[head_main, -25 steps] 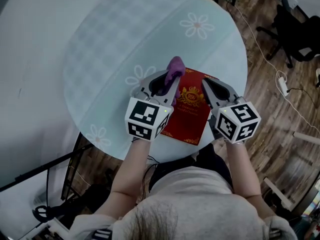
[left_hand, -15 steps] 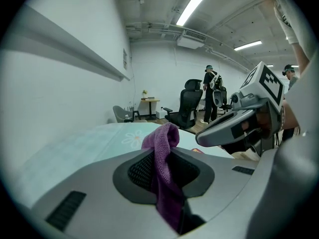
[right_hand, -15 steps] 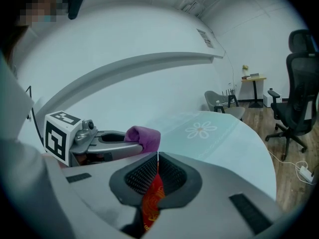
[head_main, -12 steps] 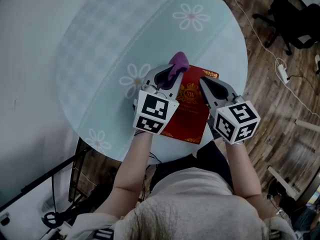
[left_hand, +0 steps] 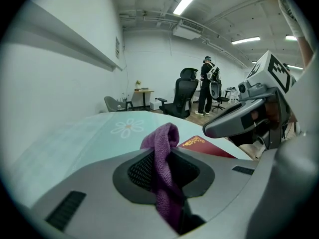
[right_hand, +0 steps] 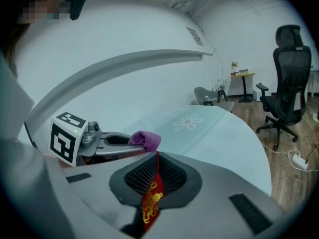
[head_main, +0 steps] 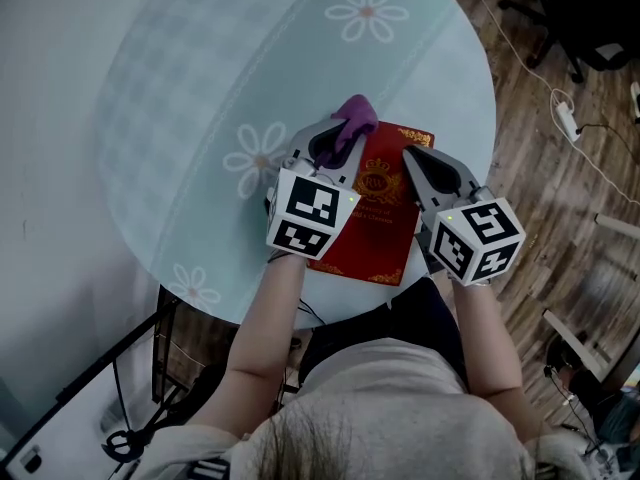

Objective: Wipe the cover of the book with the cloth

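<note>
A red book point(head_main: 385, 230) with a gold crest lies near the front edge of the round table point(head_main: 200, 88). My left gripper point(head_main: 340, 146) is shut on a purple cloth point(head_main: 353, 118), which bulges out past the jaw tips at the book's far left corner. The left gripper view shows the cloth point(left_hand: 162, 158) pinched between the jaws, with the book point(left_hand: 209, 146) just beyond. My right gripper point(head_main: 411, 160) is shut on the book's right side. In the right gripper view the book's red cover point(right_hand: 151, 199) stands between the jaws of the right gripper point(right_hand: 157, 157).
The table wears a pale blue-green cover with daisy prints point(head_main: 366, 13). Its front edge runs close to the book. To the right are a wooden floor, a cable with a power strip point(head_main: 566, 120) and an office chair point(right_hand: 289, 91). A person point(left_hand: 206, 83) stands far off.
The left gripper with the cloth has shifted slightly forward beside the book's left edge. The right gripper stays shut on the book. The head camera has tilted a little.
</note>
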`<state>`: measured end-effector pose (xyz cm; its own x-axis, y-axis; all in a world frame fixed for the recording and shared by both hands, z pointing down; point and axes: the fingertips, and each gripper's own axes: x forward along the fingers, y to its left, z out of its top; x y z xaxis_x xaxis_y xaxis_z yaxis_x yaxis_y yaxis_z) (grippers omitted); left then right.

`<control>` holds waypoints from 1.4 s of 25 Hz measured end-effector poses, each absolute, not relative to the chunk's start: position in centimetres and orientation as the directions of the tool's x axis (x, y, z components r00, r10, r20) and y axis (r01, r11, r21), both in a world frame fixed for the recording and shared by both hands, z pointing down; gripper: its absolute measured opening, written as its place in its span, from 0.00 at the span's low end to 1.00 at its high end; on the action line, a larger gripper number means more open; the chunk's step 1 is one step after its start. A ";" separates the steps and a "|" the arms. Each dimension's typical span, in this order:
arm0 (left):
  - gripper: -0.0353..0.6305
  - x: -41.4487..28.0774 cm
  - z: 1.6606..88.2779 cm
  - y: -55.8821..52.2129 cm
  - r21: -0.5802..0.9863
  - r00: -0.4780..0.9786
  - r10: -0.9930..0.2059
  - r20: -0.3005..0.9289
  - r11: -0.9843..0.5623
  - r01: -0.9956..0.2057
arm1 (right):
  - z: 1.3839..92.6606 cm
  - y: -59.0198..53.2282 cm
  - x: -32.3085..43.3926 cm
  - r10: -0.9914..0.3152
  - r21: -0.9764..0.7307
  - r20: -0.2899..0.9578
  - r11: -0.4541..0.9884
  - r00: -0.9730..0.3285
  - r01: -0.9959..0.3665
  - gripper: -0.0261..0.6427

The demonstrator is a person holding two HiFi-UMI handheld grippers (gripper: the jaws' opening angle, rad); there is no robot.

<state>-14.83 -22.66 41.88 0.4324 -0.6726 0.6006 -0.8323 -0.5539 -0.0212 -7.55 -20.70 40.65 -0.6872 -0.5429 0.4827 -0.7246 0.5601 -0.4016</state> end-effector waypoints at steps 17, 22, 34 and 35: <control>0.18 -13.9 43.6 -22.3 -0.056 0.429 -0.609 0.667 -0.615 -0.787 | 42.5 -19.3 -7.9 -0.522 -0.438 0.500 0.536 -0.691 -0.722 0.07; 0.18 -13.7 43.8 -22.0 -0.056 0.447 -0.592 0.671 -0.641 -0.765 | 42.7 -18.6 -7.7 -0.511 -0.439 0.504 0.542 -0.696 -0.716 0.07; 0.18 -13.4 44.2 -19.4 -0.083 0.442 -0.565 0.697 -0.675 -0.734 | 42.7 -16.6 -7.1 -0.472 -0.445 0.506 0.574 -0.722 -0.687 0.07; 0.18 -13.5 44.2 -19.1 -0.088 0.437 -0.569 0.697 -0.673 -0.734 | 42.6 -16.4 -7.1 -0.467 -0.446 0.505 0.579 -0.726 -0.683 0.07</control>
